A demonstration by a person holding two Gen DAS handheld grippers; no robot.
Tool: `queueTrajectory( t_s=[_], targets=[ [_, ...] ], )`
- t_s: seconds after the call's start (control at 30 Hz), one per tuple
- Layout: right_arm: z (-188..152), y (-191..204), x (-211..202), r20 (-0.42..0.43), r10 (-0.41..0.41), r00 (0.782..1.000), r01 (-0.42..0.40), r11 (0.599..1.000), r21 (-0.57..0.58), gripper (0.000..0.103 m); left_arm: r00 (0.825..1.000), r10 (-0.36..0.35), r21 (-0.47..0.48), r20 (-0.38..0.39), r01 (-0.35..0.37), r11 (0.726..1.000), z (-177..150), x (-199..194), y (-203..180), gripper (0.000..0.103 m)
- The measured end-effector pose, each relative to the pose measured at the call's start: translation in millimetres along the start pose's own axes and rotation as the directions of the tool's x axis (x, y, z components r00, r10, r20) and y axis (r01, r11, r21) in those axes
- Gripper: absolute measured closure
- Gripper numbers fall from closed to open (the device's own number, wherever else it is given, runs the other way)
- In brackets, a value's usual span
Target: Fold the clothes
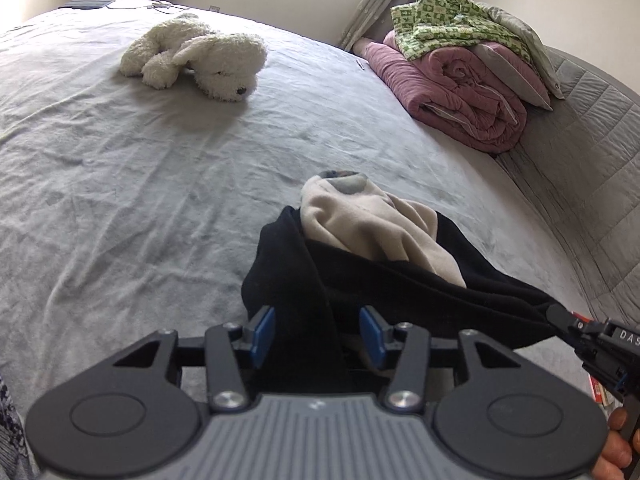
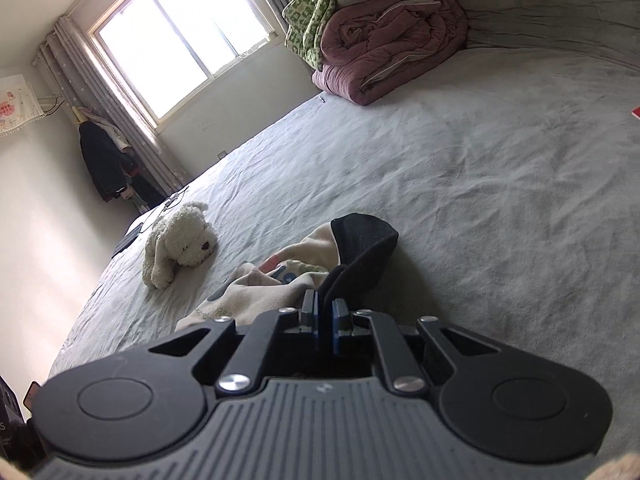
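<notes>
A black and beige garment (image 1: 360, 292) lies bunched on the grey bed sheet (image 1: 120, 180), its beige part (image 1: 368, 224) on top. My left gripper (image 1: 318, 334) stands open around a hanging fold of the black cloth; the blue pads (image 1: 265, 332) do not squeeze it. At the right edge my right gripper (image 1: 556, 316) pinches a black corner and holds it taut. In the right wrist view that gripper (image 2: 324, 320) is shut on the black edge, and the garment (image 2: 280, 280) shows a coloured print on the beige part.
A white plush dog (image 1: 200, 56) (image 2: 180, 244) lies far back on the bed. A rolled pink quilt (image 1: 460, 92) under a green patterned blanket (image 1: 452, 20) sits against the padded headboard (image 1: 600, 160). A person's hand (image 1: 616, 440) grips the right tool.
</notes>
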State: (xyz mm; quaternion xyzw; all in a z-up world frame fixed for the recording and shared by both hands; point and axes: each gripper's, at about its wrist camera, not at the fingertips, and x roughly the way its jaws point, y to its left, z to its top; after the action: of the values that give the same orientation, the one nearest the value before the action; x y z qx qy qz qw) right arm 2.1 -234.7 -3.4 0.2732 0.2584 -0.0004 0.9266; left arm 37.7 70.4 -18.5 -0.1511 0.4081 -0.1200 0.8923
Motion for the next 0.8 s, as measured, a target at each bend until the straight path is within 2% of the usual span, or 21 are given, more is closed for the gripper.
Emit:
queueTrajectory(
  t_s=[0.13,0.2,0.3,0.33,0.37,0.43,0.53,0.6,0.63,0.67,0.73,0.8],
  targets=[
    [19.6,-13.1,-6.4,0.095,-0.065,0.993,0.066,0.998,-0.002,0.093,0.998,0.013,0.042,-0.068,-0.010,0.999,-8.7,17.0,-10.0,0.053],
    [27.0,-25.1,-6.9,0.113,-0.110,0.988,0.108,0.994,0.025,0.093,0.995,0.029,0.061,-0.092,-0.023,0.998,-13.1,22.5,-12.7,0.054],
    [29.0,-43.1,-0.5,0.073,-0.164,0.984,0.158,0.984,0.080,0.093,0.993,0.049,0.091,-0.112,-0.039,0.995,-17.0,27.0,-15.1,0.057],
    [27.5,-46.6,2.3,0.051,-0.170,0.984,0.165,0.982,0.091,0.093,0.991,0.065,0.105,-0.115,-0.053,0.993,-17.8,28.0,-15.8,0.062],
    [25.8,-48.7,4.8,0.028,-0.171,0.985,0.168,0.981,0.096,0.093,0.989,0.084,0.120,-0.119,-0.069,0.990,-18.5,29.2,-16.4,0.070],
    [21.6,-50.0,8.0,-0.011,-0.164,0.986,0.165,0.981,0.098,0.091,0.986,0.115,0.144,-0.124,-0.097,0.985,-20.0,31.3,-16.4,0.079],
    [16.7,-48.5,9.3,-0.044,-0.147,0.988,0.151,0.984,0.095,0.088,0.984,0.125,0.150,-0.130,-0.105,0.983,-19.3,31.1,-14.6,0.083],
    [15.8,-45.8,10.2,-0.068,-0.128,0.989,0.134,0.988,0.080,0.082,0.986,0.114,0.130,-0.120,-0.098,0.987,-16.8,27.1,-11.4,0.082],
    [14.6,-44.0,10.0,-0.071,-0.126,0.990,0.131,0.988,0.078,0.071,0.988,0.108,0.117,-0.114,-0.094,0.989,-15.3,24.7,-9.6,0.081],
    [13.6,-42.7,9.4,-0.072,-0.122,0.990,0.128,0.989,0.079,0.060,0.990,0.098,0.100,-0.106,-0.088,0.991,-13.5,22.0,-7.3,0.075],
    [11.9,-40.5,9.9,-0.080,-0.112,0.990,0.119,0.989,0.088,0.056,0.993,0.079,0.060,-0.086,-0.074,0.995,-9.0,16.6,-1.9,0.067],
    [10.8,-39.0,10.7,-0.093,-0.102,0.990,0.111,0.988,0.105,0.052,0.994,0.087,0.039,-0.067,-0.085,0.996,-5.3,12.7,2.7,0.066]
  ],
)
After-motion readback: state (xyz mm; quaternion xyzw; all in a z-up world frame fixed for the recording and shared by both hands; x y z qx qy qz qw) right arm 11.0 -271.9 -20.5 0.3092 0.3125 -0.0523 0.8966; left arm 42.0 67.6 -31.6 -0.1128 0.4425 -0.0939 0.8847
